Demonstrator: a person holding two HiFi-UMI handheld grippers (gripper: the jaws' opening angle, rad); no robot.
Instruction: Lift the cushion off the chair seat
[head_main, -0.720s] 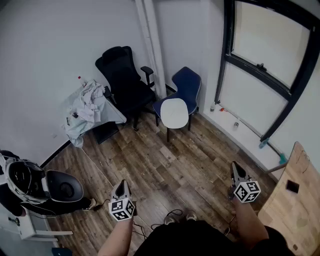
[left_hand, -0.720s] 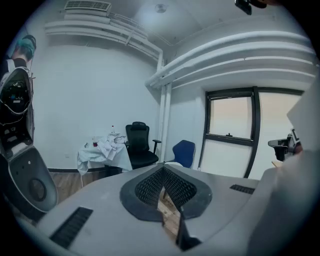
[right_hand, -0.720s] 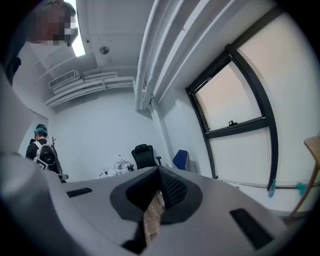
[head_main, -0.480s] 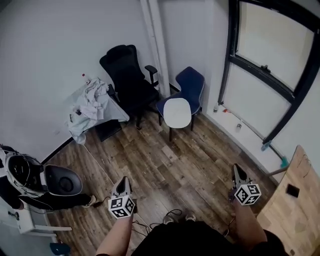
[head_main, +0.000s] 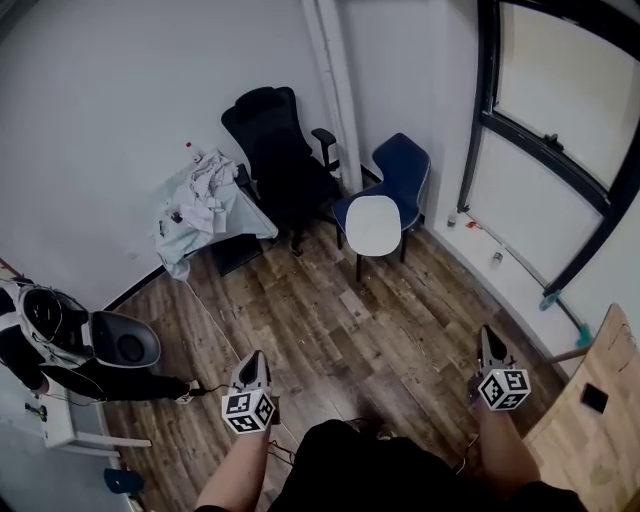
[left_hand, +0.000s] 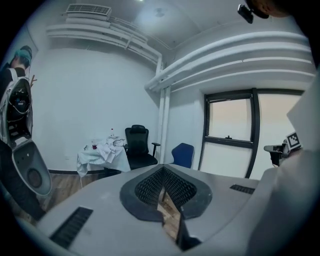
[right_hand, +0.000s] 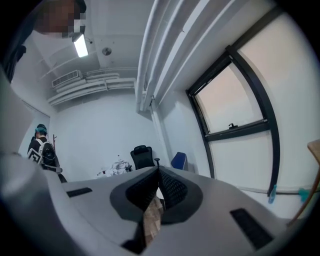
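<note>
A white cushion (head_main: 373, 225) lies on the seat of a blue chair (head_main: 404, 165) by the far wall, under the window. Both grippers are held low near the person's body, a long way short of the chair. My left gripper (head_main: 253, 368) points toward the chairs with its jaws shut and nothing between them. The right gripper (head_main: 487, 343) is likewise shut and empty. From the left gripper (left_hand: 162, 169) the blue chair (left_hand: 182, 154) shows small beyond the jaw tips. Beyond the right gripper (right_hand: 158, 170) the blue chair (right_hand: 178, 161) also shows far off.
A black office chair (head_main: 280, 150) stands left of the blue chair. A small table with crumpled white cloth (head_main: 205, 200) is further left. A white and black machine (head_main: 120, 345) sits at the left, a wooden tabletop (head_main: 610, 420) at the right. Cables lie on the floor near the person's feet.
The head view has swung a little, so the chairs and table sit further right in it. Both grippers stay low in front of the person, shut as before.
</note>
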